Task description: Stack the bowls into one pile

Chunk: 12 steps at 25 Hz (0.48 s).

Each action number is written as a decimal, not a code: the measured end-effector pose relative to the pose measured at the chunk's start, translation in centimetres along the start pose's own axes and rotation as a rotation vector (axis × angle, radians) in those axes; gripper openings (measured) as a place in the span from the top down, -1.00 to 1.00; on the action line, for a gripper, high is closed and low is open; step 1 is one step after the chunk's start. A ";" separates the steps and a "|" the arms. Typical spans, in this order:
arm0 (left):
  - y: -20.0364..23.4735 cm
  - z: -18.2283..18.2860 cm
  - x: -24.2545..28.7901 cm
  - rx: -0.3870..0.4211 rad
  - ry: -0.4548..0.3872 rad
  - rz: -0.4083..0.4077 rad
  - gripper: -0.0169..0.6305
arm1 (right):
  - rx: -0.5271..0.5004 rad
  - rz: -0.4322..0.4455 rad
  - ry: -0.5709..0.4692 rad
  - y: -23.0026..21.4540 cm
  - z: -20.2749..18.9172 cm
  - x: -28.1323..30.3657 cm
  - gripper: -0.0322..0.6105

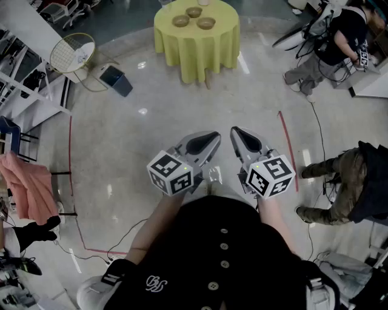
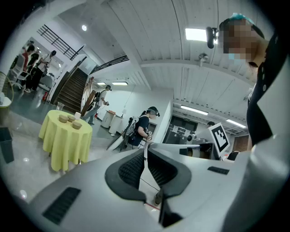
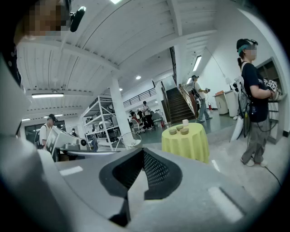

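The left claw (image 1: 205, 144) and the right claw (image 1: 242, 139) are held side by side, close in front of the person's dark buttoned shirt (image 1: 224, 254). Their noses point out over the pale polished floor (image 1: 133, 133), and each marker cube sits on the end nearer the body. In the left gripper view the left claw's two ribbed dark pads (image 2: 131, 170) come together at their tips, pinched closed with nothing caught between them. In the right gripper view the right claw is drawn narrow in the same way, tip against tip and empty. Well apart from both claws, at the far end of the floor, stands a round counter (image 1: 197, 51) draped in a yellow-green cloth that hangs down all round. On its top sit three brown bowls, each on its own and none inside another: the left bowl (image 1: 180, 21), the far bowl (image 1: 194, 11) and the right bowl (image 1: 206, 23), near one another in a loose triangle. A small white cup (image 3: 185, 122) stands just behind them. Off to the right of the counter a person in a black top (image 1: 342, 30) stands among cables, and a dark bin (image 1: 115, 80) rests on the floor to the counter's left
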<state>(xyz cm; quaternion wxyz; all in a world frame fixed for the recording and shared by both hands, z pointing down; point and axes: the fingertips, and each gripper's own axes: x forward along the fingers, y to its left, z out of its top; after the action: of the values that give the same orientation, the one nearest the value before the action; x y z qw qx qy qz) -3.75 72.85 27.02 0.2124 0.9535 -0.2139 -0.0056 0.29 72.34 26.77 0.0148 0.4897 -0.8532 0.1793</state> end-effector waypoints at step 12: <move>1.4 0.8 -0.2 0.000 -0.014 0.017 0.85 | -0.018 -0.037 0.057 0.3 -1.1 1.5 0.89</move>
<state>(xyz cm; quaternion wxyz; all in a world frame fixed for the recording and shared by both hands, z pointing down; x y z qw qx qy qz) -4.55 71.46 26.82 0.2109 0.9516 -0.2235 -0.0107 -0.85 71.61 28.05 0.0468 0.4999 -0.8447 0.1853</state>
